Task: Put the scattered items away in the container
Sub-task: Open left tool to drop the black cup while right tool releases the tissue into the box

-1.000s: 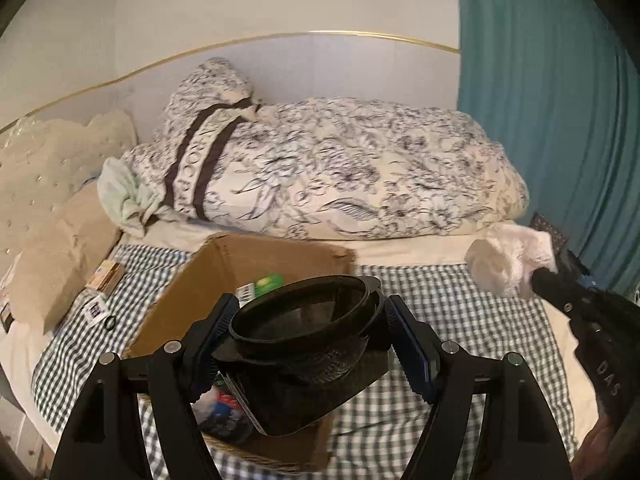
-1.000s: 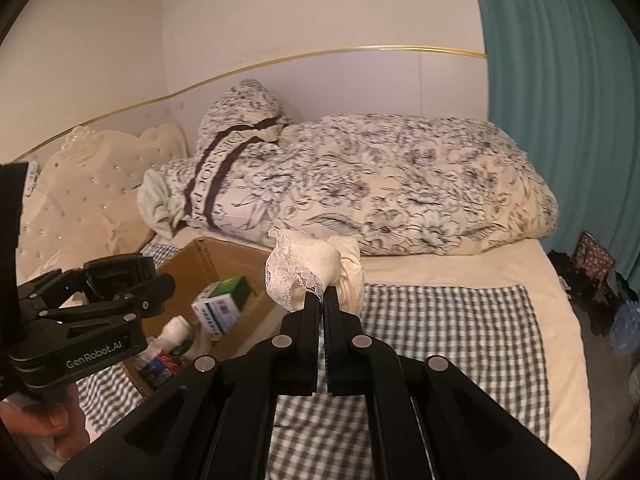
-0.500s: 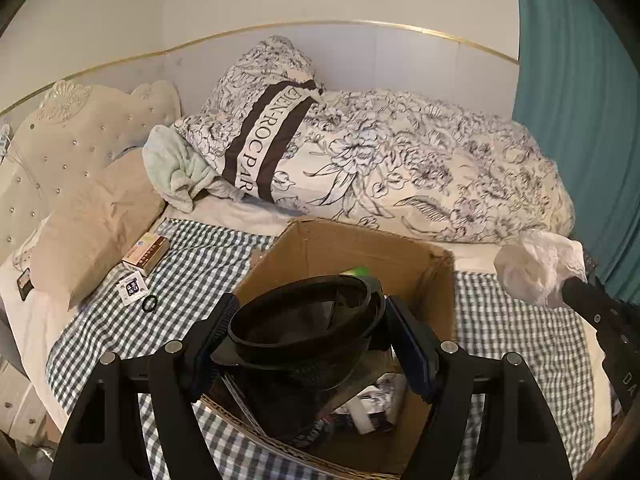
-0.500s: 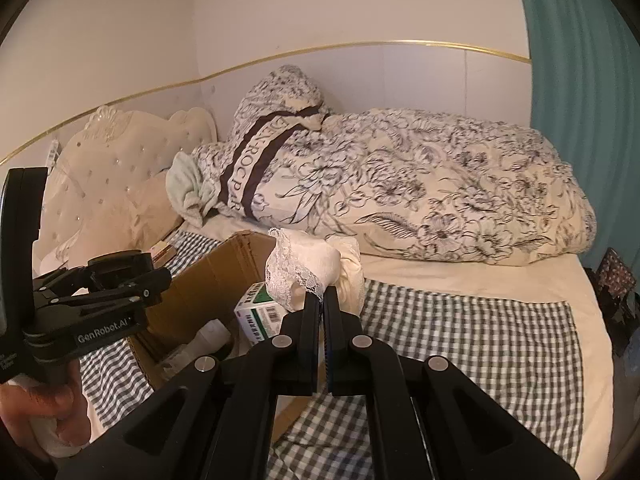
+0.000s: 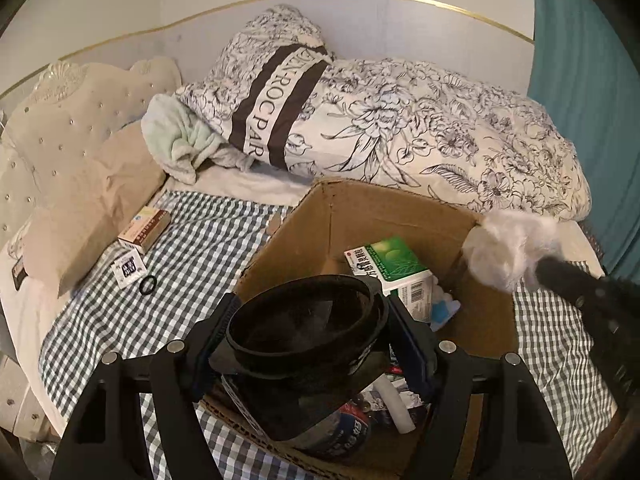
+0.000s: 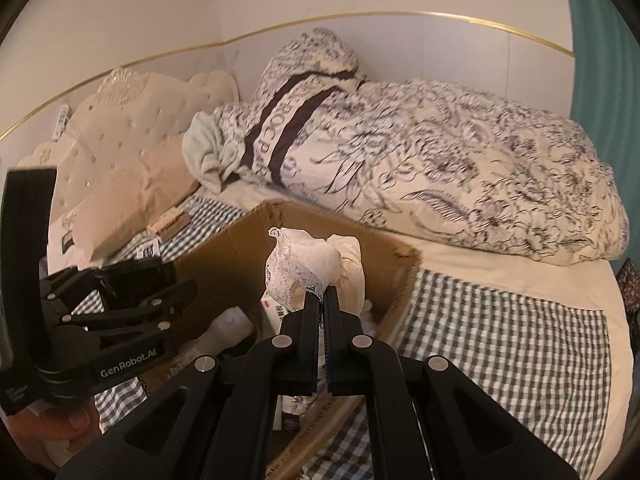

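Nearest in the left wrist view, the left tool (image 5: pixel 306 332) clamps a round black bowl-like container (image 5: pixel 308 320) between its blue-padded fingers, hanging over the near end of the open cardboard box (image 5: pixel 360 216), which sits on the checked bed cover (image 5: pixel 192 256). Inside the box at 1 o'clock from the bowl lies a green-and-white carton (image 5: pixel 390 266) with print too small to read, and at 5 o'clock a dark jar with white characters. In the right wrist view the right tool (image 6: pixel 322 312), its fingers pressed together, pinches a bundle of white lace fabric (image 6: pixel 304 268) above the box; the other tool's body at 9 o'clock reads "GenRobot.AI". Out at 10 o'clock on the cover lie a black ring (image 5: pixel 148 284), a small white packet with a printed code (image 5: pixel 128 268) and a tan flat box (image 5: pixel 146 228). Farthest, a floral duvet (image 5: pixel 440 128) carries a dark band lettered "ROCPAR", beside a tufted headboard (image 5: pixel 60 112).
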A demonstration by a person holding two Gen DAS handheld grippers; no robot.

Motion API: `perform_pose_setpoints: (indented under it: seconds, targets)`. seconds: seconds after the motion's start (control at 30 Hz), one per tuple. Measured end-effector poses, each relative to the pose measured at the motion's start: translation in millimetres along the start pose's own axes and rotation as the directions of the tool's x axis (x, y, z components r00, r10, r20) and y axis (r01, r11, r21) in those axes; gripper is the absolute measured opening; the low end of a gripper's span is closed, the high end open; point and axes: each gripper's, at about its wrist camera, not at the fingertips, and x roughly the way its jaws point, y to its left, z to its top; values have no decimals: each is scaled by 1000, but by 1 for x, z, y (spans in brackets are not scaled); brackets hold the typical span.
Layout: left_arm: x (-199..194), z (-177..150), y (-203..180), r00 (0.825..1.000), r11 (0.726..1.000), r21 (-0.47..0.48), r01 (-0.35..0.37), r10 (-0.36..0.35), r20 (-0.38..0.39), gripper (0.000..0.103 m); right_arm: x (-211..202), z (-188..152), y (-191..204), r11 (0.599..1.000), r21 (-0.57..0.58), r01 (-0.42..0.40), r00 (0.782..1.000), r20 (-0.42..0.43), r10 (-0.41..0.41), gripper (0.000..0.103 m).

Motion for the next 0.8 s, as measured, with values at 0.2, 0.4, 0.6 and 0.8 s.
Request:
perform_pose_setpoints:
  seconds: [0.2,0.4,0.6,0.8]
  targets:
    - [24,-4,0,999,1000,10,9,-9,-45,74,28,-6,6,1000,-21,-1,998,-60,0,2]
    - [47,-10,3,995,1000,3,13,-12,-98,74,53,-13,8,999,-35,-10,993,-116,6,2]
    - [57,-12,4,992,1000,-5,12,-12,-126,74,69,-16,13,999,-50,-16,989,-146,8,2]
    - [56,-10,3,992,1000,-11,15,-16,-126,75,67,-17,12,999,-51,-5,990,-138,-3,2]
